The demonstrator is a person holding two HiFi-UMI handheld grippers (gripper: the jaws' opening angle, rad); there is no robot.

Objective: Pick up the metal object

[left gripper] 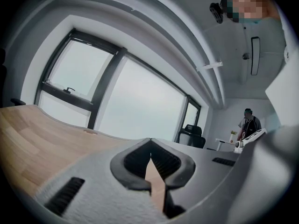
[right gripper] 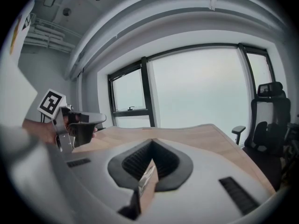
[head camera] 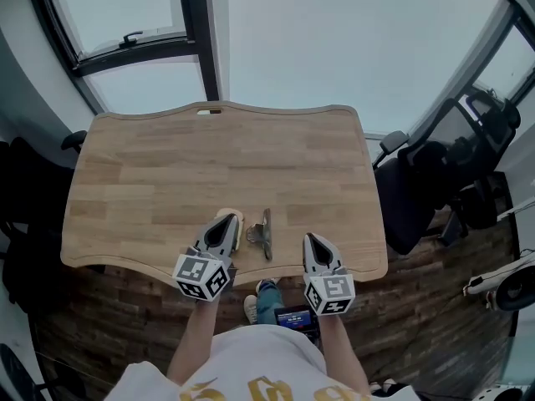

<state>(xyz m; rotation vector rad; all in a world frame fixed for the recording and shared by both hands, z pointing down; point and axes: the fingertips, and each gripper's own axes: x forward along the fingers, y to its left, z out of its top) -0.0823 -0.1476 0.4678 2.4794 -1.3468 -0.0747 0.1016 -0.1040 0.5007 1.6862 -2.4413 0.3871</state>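
Observation:
The metal object (head camera: 264, 233), a small grey clip-like piece, lies on the wooden table (head camera: 209, 161) near its front edge. In the head view it sits between my two grippers. My left gripper (head camera: 224, 220) is just to its left and my right gripper (head camera: 313, 239) a little to its right, both low over the table and apart from it. Each gripper's jaws are shut with nothing in them. My left gripper's tips (left gripper: 150, 140) meet and point over the table toward the window. My right gripper's tips (right gripper: 150, 142) meet too, and its view shows my left gripper (right gripper: 74, 125) at the left.
A pale round thing (head camera: 238, 216) lies on the table partly under my left gripper. Black office chairs (head camera: 422, 186) stand right of the table, dark furniture (head camera: 25, 207) to its left. Windows (head camera: 150, 23) lie beyond the far edge. A person (left gripper: 247, 123) stands far off.

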